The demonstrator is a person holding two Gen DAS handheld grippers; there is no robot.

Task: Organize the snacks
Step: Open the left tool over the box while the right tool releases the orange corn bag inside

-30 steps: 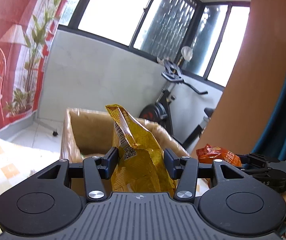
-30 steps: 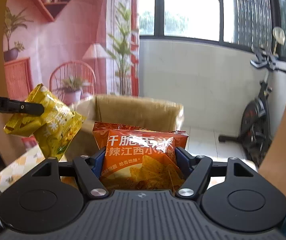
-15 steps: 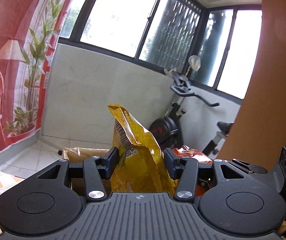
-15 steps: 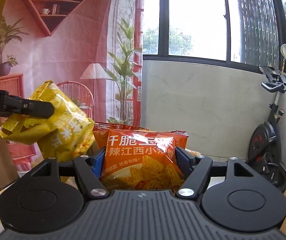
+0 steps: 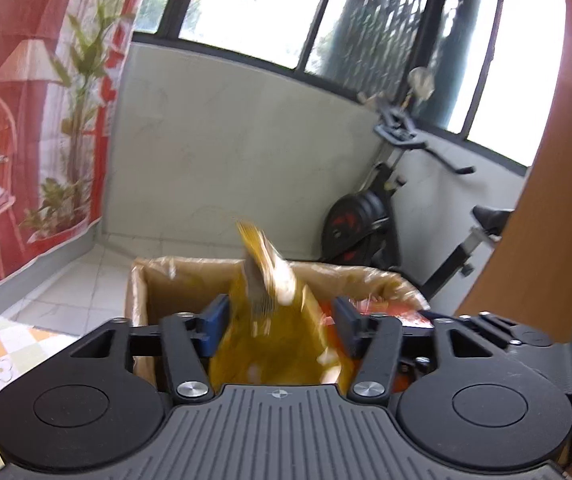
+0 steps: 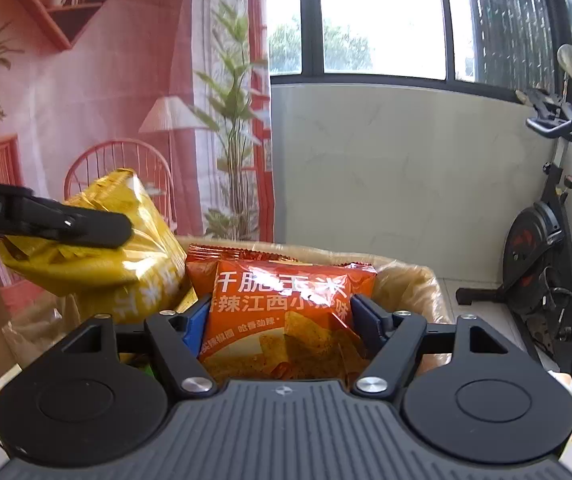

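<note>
Yellow snack bag (image 5: 274, 332) blurred, long axis roughly upright, top tipped away, over cardboard box (image 5: 174, 276). Left gripper (image 5: 282, 320) jaws just widened, pads off the bag between them. Right gripper (image 6: 282, 320) clamps orange chip bag (image 6: 286, 312) upright over box; Chinese print, "江西" readable.

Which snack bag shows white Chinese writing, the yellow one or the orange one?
The orange snack bag between the right tongs; the yellow bag's writing is yellow.
</note>
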